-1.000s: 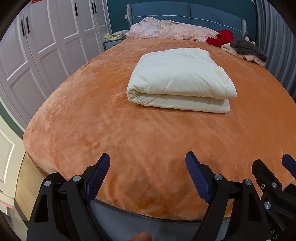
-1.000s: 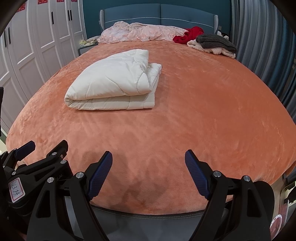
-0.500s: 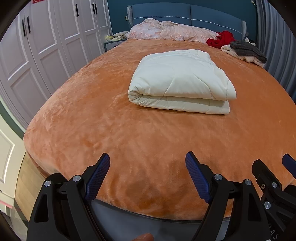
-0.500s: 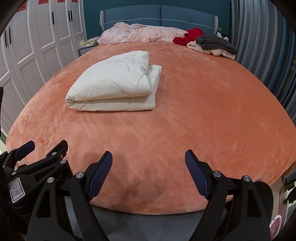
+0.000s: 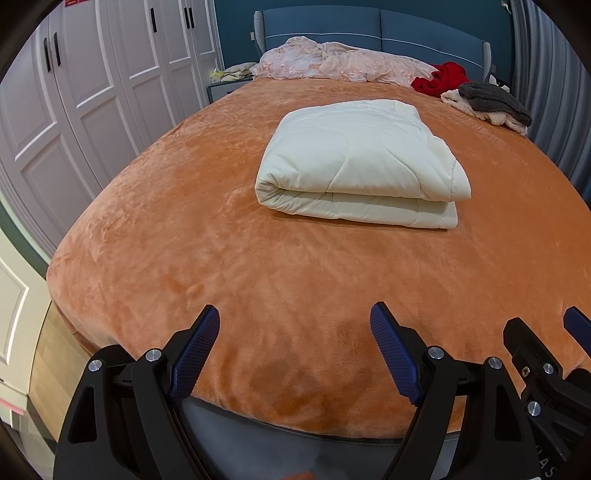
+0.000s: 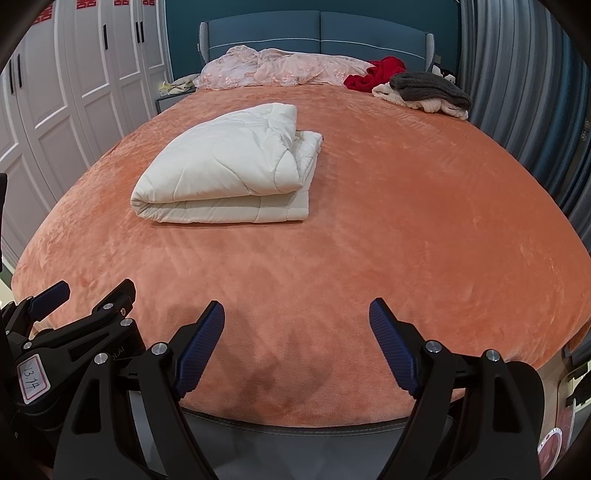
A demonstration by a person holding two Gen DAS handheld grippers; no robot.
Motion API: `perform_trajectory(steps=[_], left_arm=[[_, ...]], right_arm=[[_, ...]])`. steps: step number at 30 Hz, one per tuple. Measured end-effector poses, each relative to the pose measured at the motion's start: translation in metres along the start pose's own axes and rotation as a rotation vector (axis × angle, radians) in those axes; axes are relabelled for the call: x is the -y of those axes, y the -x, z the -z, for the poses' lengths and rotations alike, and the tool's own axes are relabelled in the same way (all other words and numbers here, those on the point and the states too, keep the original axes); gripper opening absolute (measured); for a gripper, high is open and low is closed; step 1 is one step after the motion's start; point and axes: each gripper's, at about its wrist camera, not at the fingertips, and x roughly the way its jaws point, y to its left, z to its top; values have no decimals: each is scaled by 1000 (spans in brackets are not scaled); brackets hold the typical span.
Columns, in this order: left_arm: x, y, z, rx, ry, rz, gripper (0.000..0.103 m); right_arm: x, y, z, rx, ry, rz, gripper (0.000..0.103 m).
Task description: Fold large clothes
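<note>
We held the left hand-held gripper (image 5: pixel 295 347) and the right hand-held gripper (image 6: pixel 295 343) side by side over the foot of the bed (image 5: pixel 184 240), jaws wide apart and empty. The folded white quilt (image 5: pixel 358 162) lay mid-bed, well apart from both, with other clothes (image 6: pixel 417 88) near the headboard.

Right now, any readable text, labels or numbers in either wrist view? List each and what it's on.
"13.14": handwritten on the white label stuck on the left gripper, seen in the right wrist view.
Pale letters on the right gripper: partly cut off, unreadable.
Faint print on the left gripper's body: too small to read.
Red stickers on the wardrobe doors: cropped, unreadable.
</note>
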Motion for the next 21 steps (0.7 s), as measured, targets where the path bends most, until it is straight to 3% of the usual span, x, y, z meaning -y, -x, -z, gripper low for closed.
perform_trajectory(steps=[21], left_arm=[[0,1,-4,-7,7,25,73]], right_arm=[[-2,6,0,10,-10,14,78]])
